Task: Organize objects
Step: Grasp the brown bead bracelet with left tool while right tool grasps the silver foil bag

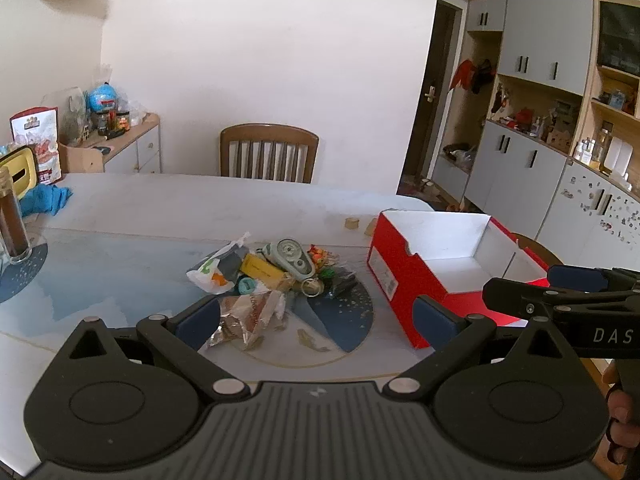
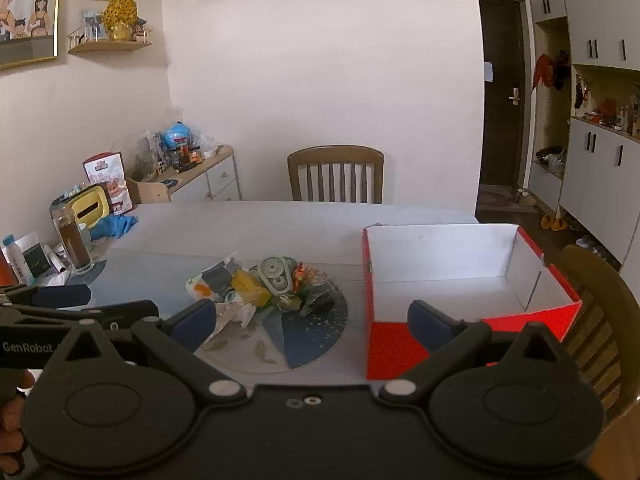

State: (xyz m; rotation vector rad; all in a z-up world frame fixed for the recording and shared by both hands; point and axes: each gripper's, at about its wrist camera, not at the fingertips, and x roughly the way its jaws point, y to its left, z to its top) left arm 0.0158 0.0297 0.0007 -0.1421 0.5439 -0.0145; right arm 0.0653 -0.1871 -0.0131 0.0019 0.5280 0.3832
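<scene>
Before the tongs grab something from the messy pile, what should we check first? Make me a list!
1. Left tongs open and holding nothing: ok.
2. Right tongs open and holding nothing: ok.
3. Red box open on top, white inside bare where visible: ok.
4. Pile in front of both tongs, left of the box: ok.
5. One piece free to lift alone: not ok; the yellow packet, green tape dispenser and wrappers overlap.
6. Anything hidden under the pile: cannot tell.
</scene>
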